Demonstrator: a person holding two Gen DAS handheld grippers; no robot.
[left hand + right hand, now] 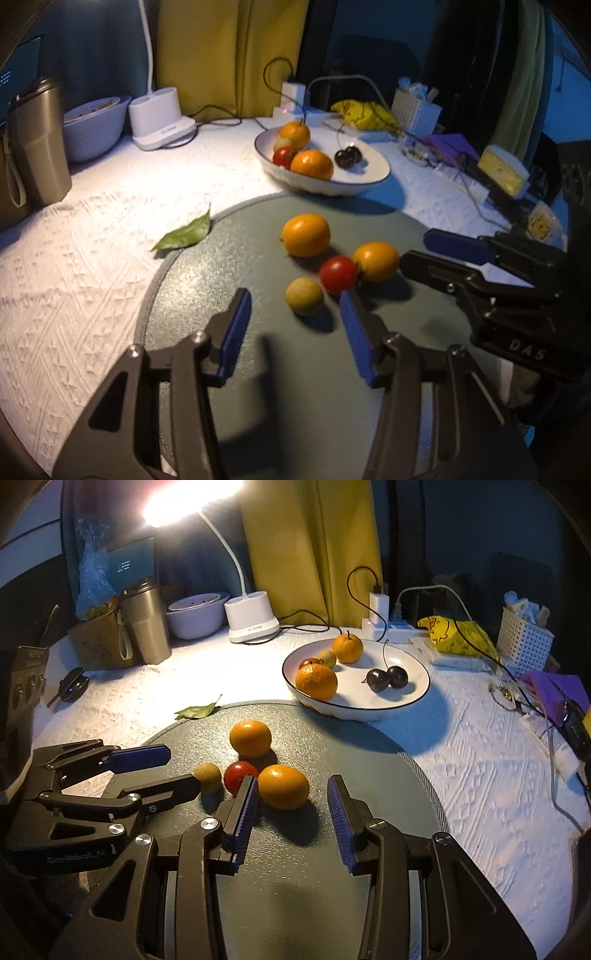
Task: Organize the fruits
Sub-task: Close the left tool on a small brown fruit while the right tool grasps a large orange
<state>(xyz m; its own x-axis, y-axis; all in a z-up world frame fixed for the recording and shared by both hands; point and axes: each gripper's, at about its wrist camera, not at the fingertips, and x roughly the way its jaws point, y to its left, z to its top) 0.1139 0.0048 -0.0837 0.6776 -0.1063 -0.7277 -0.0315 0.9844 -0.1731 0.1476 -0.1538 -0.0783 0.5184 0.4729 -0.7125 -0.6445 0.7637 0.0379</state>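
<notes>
On the round grey mat [207, 295] [369, 768] lie two oranges [306, 235] [376, 261], a red tomato [337, 274] and a small yellow-green fruit [304, 296]. In the right wrist view they are the far orange [250, 737], the near orange [283, 786], the tomato [238, 775] and the small fruit [208, 774]. My left gripper [295, 312] [177, 771] is open, just short of the small fruit. My right gripper [293, 794] [415, 247] is open, just short of the near orange. The white plate [369, 173] [413, 686] behind holds two oranges, a tomato, a small fruit and two dark cherries [387, 678].
A green leaf [184, 233] lies at the mat's far left edge. A metal tumbler [146, 626], a white bowl [195, 616] and a lamp base [253, 616] stand at the back left. Cables, a charger [378, 609], a yellow bag [454, 635] and a white basket [524, 638] crowd the back right.
</notes>
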